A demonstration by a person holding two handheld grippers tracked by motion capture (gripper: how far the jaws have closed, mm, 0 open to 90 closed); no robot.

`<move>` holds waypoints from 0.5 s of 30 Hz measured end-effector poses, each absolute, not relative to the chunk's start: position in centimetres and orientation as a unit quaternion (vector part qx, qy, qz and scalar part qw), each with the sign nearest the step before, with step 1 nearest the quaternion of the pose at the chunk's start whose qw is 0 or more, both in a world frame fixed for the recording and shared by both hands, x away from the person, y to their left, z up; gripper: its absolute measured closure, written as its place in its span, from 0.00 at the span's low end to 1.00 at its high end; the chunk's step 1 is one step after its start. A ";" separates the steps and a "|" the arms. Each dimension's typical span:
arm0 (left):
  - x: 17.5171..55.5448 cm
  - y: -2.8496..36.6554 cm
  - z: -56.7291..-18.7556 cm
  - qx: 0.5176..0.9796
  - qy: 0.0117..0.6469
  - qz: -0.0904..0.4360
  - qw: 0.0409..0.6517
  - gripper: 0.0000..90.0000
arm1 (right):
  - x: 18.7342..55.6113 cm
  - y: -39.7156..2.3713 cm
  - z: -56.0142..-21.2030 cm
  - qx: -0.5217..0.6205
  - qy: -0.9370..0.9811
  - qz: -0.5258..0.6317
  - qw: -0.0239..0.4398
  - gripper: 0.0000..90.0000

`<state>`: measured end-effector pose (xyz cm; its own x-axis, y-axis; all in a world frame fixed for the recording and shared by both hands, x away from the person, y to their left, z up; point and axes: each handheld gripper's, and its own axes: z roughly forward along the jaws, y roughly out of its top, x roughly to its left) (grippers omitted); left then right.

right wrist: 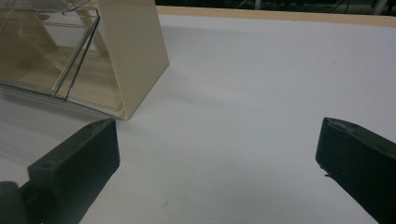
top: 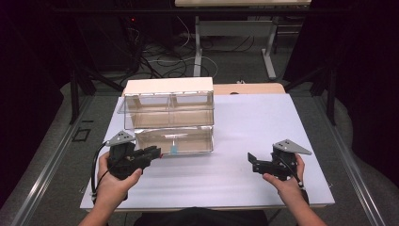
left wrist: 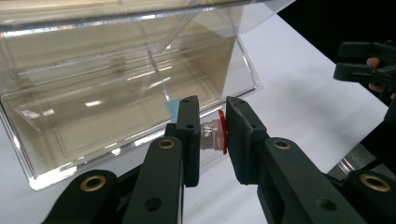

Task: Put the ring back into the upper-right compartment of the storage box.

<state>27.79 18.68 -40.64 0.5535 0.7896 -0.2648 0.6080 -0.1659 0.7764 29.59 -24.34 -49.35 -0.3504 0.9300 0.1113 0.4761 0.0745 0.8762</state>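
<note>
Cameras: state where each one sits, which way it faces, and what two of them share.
High view: above the person's side, facing forward and down; both hands, left gripper, right gripper.
Left gripper view: on that gripper, jaws clamping a small red-capped piece before the clear drawer cabinet.
Right gripper view: open jaws over white table.
All share the cabinet.

My left gripper (top: 153,152) is clamped tight near the table's front-left; my right gripper (top: 251,160) rests front-right, jaws wide.
</note>
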 end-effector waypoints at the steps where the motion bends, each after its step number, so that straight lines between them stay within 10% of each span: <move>1: 27.9 18.7 -40.4 0.759 0.460 0.100 0.450 0.85 | 29.6 -24.3 -49.4 0.511 0.688 0.449 0.253 0.00; 15: 29.4 17.4 -38.5 0.752 0.459 0.099 0.462 0.85 | 29.6 -24.4 -49.4 0.512 0.688 0.448 0.253 0.00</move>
